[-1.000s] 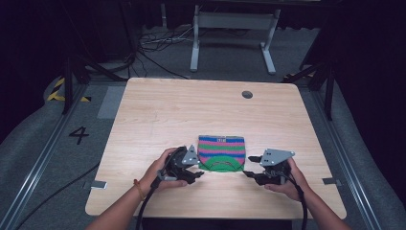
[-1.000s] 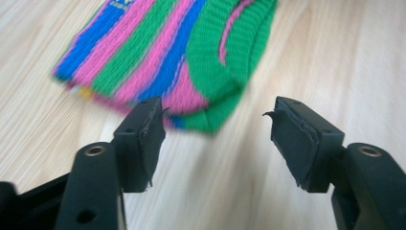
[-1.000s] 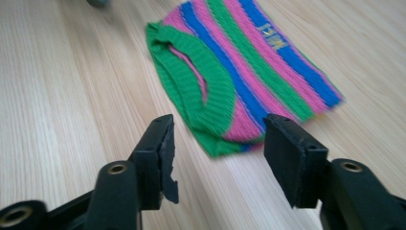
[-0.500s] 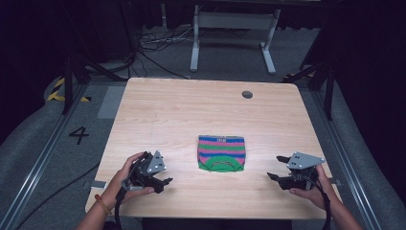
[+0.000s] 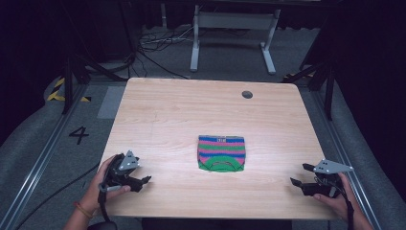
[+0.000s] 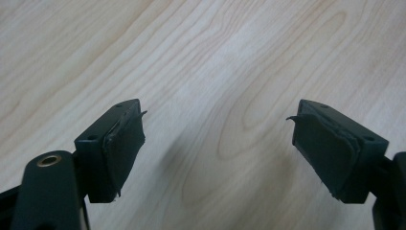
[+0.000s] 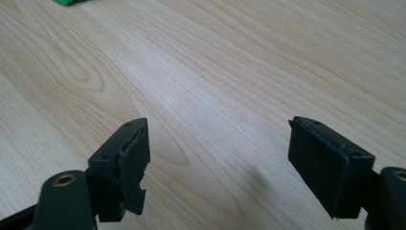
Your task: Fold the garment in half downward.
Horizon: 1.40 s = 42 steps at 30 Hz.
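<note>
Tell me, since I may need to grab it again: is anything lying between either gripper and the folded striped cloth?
Nothing visible. Bare wooden table lies between the left gripper and the folded striped cloth with green trim, and likewise between it and the right gripper. Both sets of jaws are open and empty.

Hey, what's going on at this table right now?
A person holds a two-jaw gripper in each hand at the near edge of a wooden table. A folded striped garment lies flat in the middle, touched by neither. The left gripper and right gripper sit far apart at the near corners, jaws open and empty after just opening.
</note>
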Tool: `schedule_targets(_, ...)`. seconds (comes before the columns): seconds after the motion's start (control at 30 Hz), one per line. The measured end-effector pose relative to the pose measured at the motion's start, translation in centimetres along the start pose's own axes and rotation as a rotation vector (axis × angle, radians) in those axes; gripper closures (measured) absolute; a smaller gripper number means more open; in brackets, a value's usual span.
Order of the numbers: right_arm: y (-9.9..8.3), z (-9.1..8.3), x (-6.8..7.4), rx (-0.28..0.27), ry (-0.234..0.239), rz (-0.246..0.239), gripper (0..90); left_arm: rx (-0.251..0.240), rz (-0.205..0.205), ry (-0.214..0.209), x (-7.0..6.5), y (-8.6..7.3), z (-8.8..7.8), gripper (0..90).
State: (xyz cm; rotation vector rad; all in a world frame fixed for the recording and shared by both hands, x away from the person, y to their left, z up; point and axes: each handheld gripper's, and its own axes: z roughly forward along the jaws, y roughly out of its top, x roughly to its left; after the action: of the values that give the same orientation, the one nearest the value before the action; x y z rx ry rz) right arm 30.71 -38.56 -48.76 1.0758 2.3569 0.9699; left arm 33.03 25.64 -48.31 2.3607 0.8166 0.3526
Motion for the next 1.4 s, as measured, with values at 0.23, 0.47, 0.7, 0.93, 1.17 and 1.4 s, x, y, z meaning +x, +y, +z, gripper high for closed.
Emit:
schedule_targets(0.23, -1.9, -0.3, -0.6, -0.01, 0.014, 0.077, 20.1, -0.003, -0.091, -0.024, 0.4, -2.3, -0.2, 16.7)
schedule_targets(0.47, -3.1, -0.6, -1.1, 0.0, -0.013, 0.119, 16.9, -0.051, -0.118, -0.006, 0.3, -3.0, -0.2, 13.2)
schedule_targets(0.7, -3.1, -0.5, -1.1, 0.001, -0.015, 0.116, 16.4, -0.048, -0.133, 0.007, 0.2, -3.0, -0.1, 10.9)
schedule_targets(0.93, -3.0, -0.5, -1.0, 0.005, -0.031, 0.131, 14.8, -0.027, -0.162, 0.029, 0.3, -2.8, 0.2, 3.8)
schedule_targets(1.17, -3.0, -0.4, -1.0, 0.014, -0.046, 0.145, 10.7, -0.016, -0.172, 0.038, 0.4, -2.7, 0.3, 0.0)
schedule_targets(1.4, -2.9, -0.3, -1.0, 0.015, -0.048, 0.147, 10.5, -0.017, -0.173, 0.038, 0.4, -2.7, 0.3, 0.0)
